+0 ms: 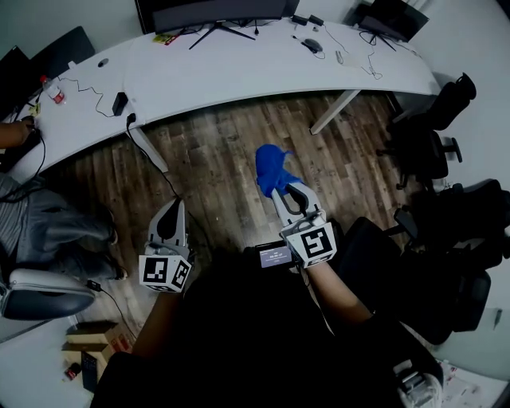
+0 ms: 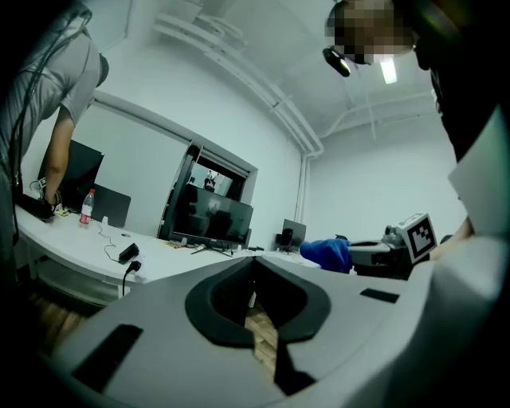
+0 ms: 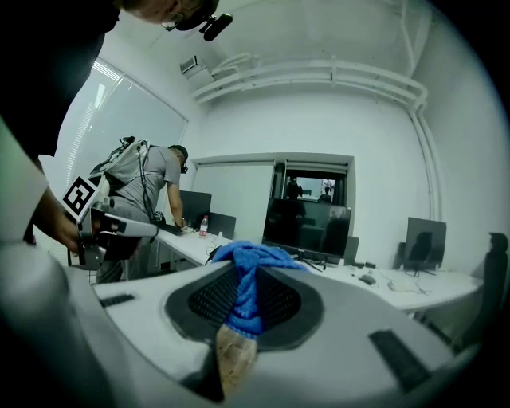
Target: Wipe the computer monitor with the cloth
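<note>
right tool (image 3: 239, 309) pinches blue cloth (image 1: 271, 169) — left tool (image 2: 256, 303) closed

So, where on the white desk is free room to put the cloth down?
The widest bare patch lies on the desk between the black adapter and the monitor stand. It is crowded around the mouse and at the left end near the bottle.

Office — curved desk (image 1: 239, 76), monitor (image 1: 215, 12), swivel chairs (image 1: 434, 143)
</note>
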### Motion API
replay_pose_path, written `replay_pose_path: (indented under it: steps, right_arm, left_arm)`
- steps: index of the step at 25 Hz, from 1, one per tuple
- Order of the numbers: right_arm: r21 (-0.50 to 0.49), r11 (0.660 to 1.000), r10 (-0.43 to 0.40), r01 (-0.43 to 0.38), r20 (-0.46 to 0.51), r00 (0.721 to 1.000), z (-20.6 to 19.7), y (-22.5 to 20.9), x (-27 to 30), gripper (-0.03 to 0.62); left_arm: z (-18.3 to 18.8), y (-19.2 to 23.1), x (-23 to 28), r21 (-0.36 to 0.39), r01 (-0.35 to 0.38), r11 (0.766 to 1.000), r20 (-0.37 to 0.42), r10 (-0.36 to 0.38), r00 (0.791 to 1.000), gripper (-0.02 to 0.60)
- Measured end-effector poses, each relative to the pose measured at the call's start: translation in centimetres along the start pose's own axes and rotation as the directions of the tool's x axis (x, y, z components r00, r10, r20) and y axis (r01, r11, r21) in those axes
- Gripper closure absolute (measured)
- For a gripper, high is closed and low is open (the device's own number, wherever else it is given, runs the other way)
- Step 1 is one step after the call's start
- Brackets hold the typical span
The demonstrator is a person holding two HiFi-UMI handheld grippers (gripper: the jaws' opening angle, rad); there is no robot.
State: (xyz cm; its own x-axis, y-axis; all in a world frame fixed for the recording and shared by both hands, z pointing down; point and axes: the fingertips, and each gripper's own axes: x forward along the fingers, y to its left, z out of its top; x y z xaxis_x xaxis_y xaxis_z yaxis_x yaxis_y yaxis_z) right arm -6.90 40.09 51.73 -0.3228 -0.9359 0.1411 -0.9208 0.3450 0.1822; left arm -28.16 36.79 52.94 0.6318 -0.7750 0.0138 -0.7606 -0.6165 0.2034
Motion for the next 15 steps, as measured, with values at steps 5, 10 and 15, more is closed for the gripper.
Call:
replay_pose_path:
  steps: [5,10,15]
  right_arm:
    - [0.029,1.0,0.008,-0.009,0.018,1.0,-0.1,-0.6,-0.9,0.533]
    - [0.045,0.999,0.004,-0.006,0.039,0.999,-0.3,-2.2,-3.6,0.533]
    - [0.082,0.997,-0.014,0.013,0.016,1.0,-2.4,-4.0,-6.2,0.533]
  left_arm:
    - [0.0,-2.2,0.8,0.014,0.017,1.0,-0.012,-0.017,1.0,0.588]
    - [0.9,-5.2,1.5,0.034,0.043,0.999,-0.001,-0.043,0.999,0.588]
    - [0.2,-7.6,1.5,0.018,0.035,0.999,-0.009,-0.034,0.999,0.588]
